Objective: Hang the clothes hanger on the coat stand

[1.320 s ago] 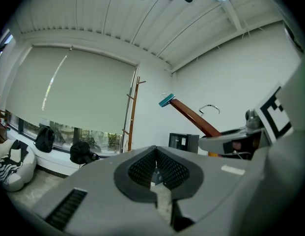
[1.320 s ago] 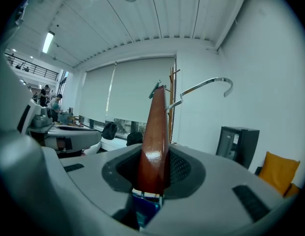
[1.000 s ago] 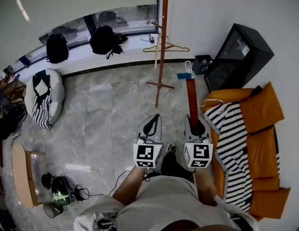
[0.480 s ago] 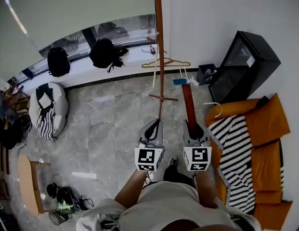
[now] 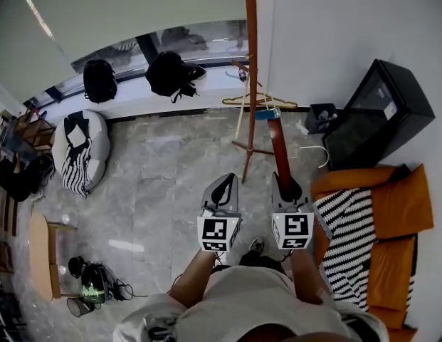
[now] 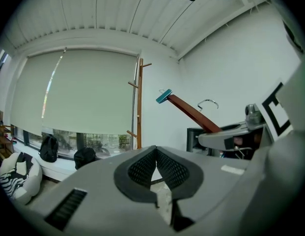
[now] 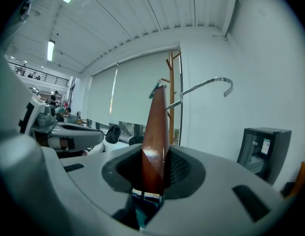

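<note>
R gripper [image 5: 287,185] pinches brown wooden clothes hanger [image 5: 280,152]; L gripper [image 5: 224,185] jaws pressed together, empty. Advise: aim metal hook [image 7: 201,87] over a peg [image 6: 133,85] of tall wooden coat stand [image 5: 250,84].

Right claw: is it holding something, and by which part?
Yes: the right claw grips a wooden clothes hanger by one end of its bar.

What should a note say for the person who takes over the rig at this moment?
Left gripper: shut, empty.
Right gripper: shut on the wooden clothes hanger, its metal hook free.
Coat stand: ahead near the window, one pale hanger already on it.
Done: hanger picked up. Left: set the hook on a peg, then release.
</note>
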A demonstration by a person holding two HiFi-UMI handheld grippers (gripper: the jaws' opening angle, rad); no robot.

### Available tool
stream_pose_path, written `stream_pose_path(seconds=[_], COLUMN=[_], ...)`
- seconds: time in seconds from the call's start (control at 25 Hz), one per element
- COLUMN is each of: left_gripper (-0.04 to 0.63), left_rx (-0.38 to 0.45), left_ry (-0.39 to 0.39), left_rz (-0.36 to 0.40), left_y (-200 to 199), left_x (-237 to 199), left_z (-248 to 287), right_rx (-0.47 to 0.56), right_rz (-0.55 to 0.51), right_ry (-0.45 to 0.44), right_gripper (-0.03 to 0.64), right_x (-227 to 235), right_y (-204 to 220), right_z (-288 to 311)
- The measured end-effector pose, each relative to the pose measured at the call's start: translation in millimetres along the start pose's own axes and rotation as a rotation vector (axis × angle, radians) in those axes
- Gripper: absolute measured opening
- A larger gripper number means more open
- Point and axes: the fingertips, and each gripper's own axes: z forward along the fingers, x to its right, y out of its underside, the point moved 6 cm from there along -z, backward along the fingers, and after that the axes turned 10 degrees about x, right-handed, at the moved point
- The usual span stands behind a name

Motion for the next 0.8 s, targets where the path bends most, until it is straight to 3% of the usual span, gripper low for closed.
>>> stream_pose_path(seconds=[0.44, 0.8], left_gripper=[0.009, 0.009], left_rx=[0.017, 0.020], left_ry=[-0.094, -0.022], left_rz=[-0.007, -0.034], left_y=[4.1, 15.8], left_x=[-25.9, -60.1], left_z=[29.9, 75.2], right_rx=[0.015, 0.011], right_rz=[-0.045, -0.096], right_ry=[-0.092, -0.067], right_gripper=[0.092, 0.092], right_x=[6.2, -2.0], right_y=[-5.1, -8.9], right_z=[50.6, 96.5])
